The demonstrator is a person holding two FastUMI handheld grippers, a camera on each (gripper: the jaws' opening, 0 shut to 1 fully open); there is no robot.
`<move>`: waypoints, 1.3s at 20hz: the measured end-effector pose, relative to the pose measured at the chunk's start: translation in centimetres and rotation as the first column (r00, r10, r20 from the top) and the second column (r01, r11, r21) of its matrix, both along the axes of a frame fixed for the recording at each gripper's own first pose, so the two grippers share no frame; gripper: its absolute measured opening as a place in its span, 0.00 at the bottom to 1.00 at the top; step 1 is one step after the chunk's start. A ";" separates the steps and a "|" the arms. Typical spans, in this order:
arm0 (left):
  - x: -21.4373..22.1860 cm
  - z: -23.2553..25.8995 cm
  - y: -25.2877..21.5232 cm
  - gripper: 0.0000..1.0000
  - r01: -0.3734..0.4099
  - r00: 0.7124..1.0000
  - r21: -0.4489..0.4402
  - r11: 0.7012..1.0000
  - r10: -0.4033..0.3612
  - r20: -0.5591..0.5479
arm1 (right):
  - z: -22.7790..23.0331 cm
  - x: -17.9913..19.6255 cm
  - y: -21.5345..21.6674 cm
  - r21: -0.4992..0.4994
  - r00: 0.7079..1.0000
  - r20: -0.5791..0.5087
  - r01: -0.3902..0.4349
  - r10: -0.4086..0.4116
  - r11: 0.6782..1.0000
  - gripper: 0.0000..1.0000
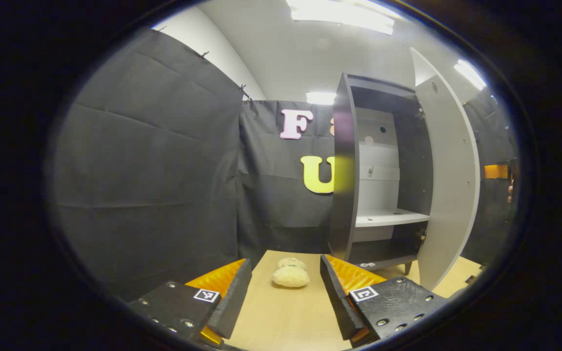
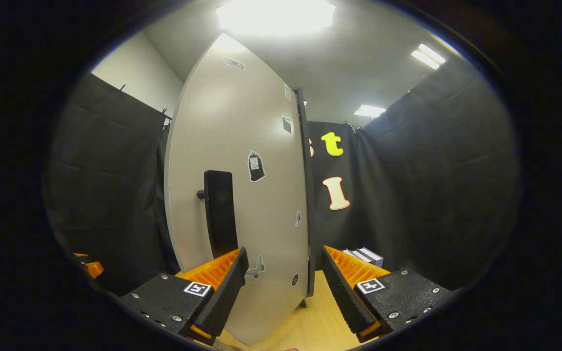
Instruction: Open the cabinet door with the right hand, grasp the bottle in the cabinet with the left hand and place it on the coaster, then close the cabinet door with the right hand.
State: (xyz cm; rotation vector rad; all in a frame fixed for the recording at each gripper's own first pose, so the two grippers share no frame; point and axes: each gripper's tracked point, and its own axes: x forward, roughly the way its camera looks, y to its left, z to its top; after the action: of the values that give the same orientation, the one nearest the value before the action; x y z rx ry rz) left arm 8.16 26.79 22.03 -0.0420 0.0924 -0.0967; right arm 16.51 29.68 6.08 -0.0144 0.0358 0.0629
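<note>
In the left gripper view, I'm holding my left gripper [image 1: 286, 297] with jaws spread wide and nothing between them, facing the cabinet [image 1: 359, 170] with its door [image 1: 449, 180] swung open. I cannot make out the bottle on its shelves. A cream plush toy [image 1: 291, 274] is lying on the table [image 1: 281, 321].

In the right gripper view, my right gripper [image 2: 285, 282] is hovering with jaws apart, empty, near the door's black handle [image 2: 220, 214].

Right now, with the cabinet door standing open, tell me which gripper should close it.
Right. The right gripper is open, close to the outer face of the door, with the handle just above one finger. The left gripper faces the open inside of the cabinet from over the table.
</note>
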 end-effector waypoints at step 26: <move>-0.8 -0.9 6.0 0.87 -0.109 0.994 0.062 0.992 0.108 0.011 | -2.4 3.7 8.3 -0.022 0.989 -0.034 -0.146 0.146 0.989 0.94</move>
State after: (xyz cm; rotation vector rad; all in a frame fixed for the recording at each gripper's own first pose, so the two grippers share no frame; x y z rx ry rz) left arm 7.39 32.75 21.18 0.0160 0.0853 0.0148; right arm 20.24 38.00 3.68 -0.0402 0.0679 0.2094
